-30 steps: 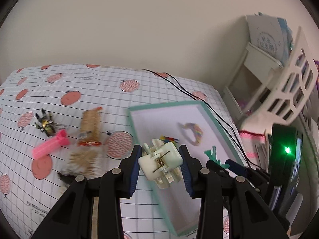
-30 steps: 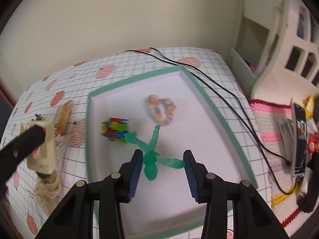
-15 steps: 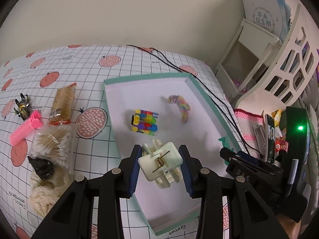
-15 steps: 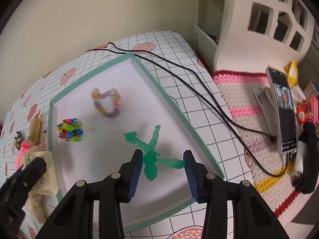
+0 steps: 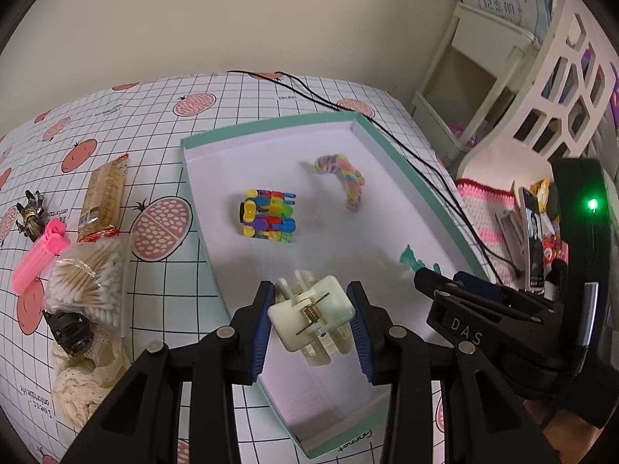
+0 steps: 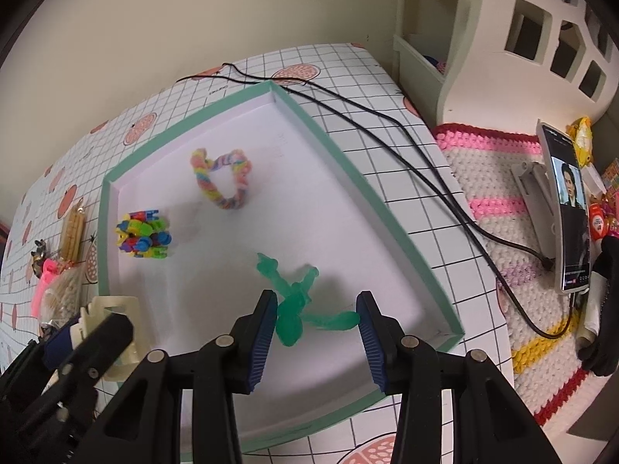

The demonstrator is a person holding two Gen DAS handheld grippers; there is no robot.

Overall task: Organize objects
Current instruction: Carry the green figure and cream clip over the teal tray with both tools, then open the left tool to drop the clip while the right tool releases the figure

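Tray (image 5: 193, 162): we see a shallow white tray with a teal rim lying on the gridded tablecloth (image 5: 240, 96).
Cream hair claw (image 5: 311, 315): we find it clamped between the blue pads of the left gripper (image 5: 311, 321), held above the tray's near part.
Green figure (image 6: 296, 305): it sits between the fingers of the right gripper (image 6: 317, 330); the left pad touches it and 1 green limb reaches the right pad, so we read the grip as closed on it, low over the tray's near right corner.
Inside the tray: a colourful block cube (image 5: 269, 214) and a rainbow woven band (image 6: 222, 181), well apart from each other.
Left of the tray: a wrapped biscuit pack (image 5: 102, 197), a pink clip (image 5: 38, 257), a bag of cotton swabs (image 5: 87, 274), a small dark figurine (image 5: 33, 214) and a cream lace cloth (image 5: 83, 379).
Right of the tray: 2 black cables (image 6: 387, 131) cross the cloth toward a phone (image 6: 568, 205) on a stand.
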